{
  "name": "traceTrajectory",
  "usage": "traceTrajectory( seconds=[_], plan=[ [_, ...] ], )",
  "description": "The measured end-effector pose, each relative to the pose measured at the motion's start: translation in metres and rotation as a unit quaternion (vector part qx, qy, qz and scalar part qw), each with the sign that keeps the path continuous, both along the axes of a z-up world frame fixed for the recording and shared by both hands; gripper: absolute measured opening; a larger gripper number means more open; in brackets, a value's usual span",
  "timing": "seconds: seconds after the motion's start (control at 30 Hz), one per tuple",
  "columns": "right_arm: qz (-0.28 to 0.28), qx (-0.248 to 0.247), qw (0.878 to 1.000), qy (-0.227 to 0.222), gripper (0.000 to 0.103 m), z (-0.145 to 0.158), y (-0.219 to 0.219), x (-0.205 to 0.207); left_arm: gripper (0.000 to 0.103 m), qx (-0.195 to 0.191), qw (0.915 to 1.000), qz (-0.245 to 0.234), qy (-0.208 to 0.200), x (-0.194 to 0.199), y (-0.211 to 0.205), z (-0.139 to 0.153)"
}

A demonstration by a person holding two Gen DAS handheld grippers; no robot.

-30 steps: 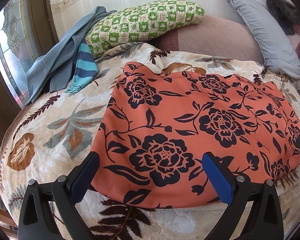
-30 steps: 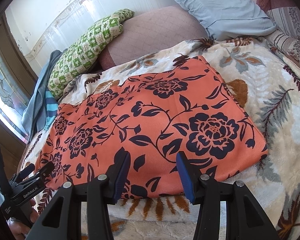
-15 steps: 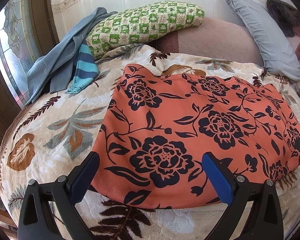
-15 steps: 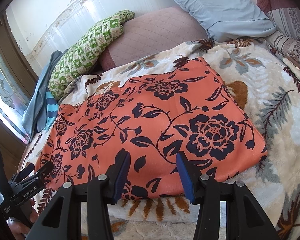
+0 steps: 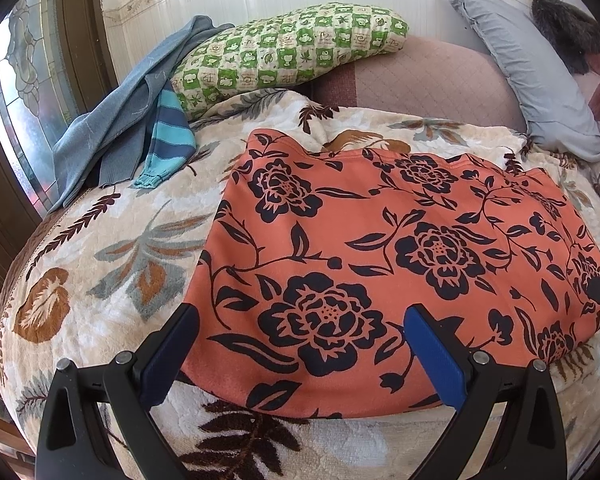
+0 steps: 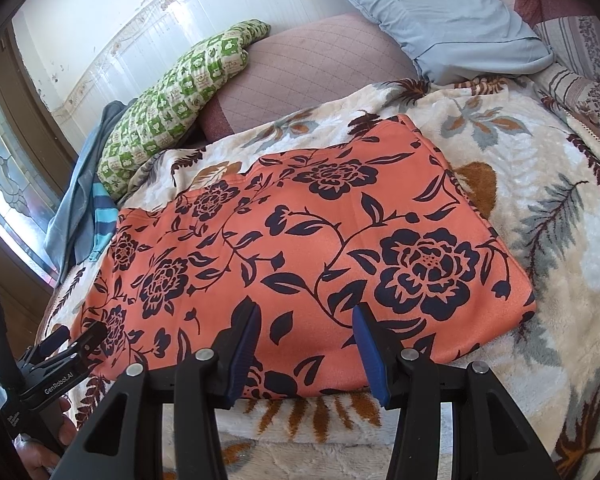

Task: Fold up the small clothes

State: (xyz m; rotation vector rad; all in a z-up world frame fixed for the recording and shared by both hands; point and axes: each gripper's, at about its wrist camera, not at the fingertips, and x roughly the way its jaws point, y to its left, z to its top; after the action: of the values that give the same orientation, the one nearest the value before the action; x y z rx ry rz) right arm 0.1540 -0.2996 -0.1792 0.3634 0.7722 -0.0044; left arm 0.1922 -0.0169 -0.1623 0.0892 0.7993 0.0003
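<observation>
Lying flat across the middle of the bed: orange flowered garment (image 5: 380, 248), spread wide, near hem running along the bed's near edge, apparently laid out smooth so that a fold can start cleanly. Underneath, a cream leaf-patterned blanket (image 5: 100, 264) covering the whole bed. Hovering just over the near hem toward its left end: left gripper (image 5: 300, 350), jaws spread wide, nothing between the pads, not pressing on the cloth. Hovering over the same hem further right: right gripper (image 6: 306, 342), jaws partly apart, also empty, pads clear of the fabric. Both angled down at the hem, probably lined up to pinch it at two places and carry it toward the far side. No fold begun yet by the look of the cloth. Piled at the far left: blue clothes with a striped sleeve (image 5: 140, 140), likely waiting their turn. Propped along the far wall: green checked pillow (image 5: 288, 52), pink quilted cushion (image 5: 428, 80), grey pillow (image 5: 532, 84).
</observation>
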Motion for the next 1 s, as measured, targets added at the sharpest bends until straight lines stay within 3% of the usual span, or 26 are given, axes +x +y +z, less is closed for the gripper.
traceTrajectory(
  seconds=[1.0],
  plan=[
    [0.003, 0.0, 1.0, -0.001, 0.051, -0.0015, 0.002, 0.0025, 0.102, -0.001, 1.0, -0.007, -0.001, 0.0, -0.0021, -0.0004]
  ],
)
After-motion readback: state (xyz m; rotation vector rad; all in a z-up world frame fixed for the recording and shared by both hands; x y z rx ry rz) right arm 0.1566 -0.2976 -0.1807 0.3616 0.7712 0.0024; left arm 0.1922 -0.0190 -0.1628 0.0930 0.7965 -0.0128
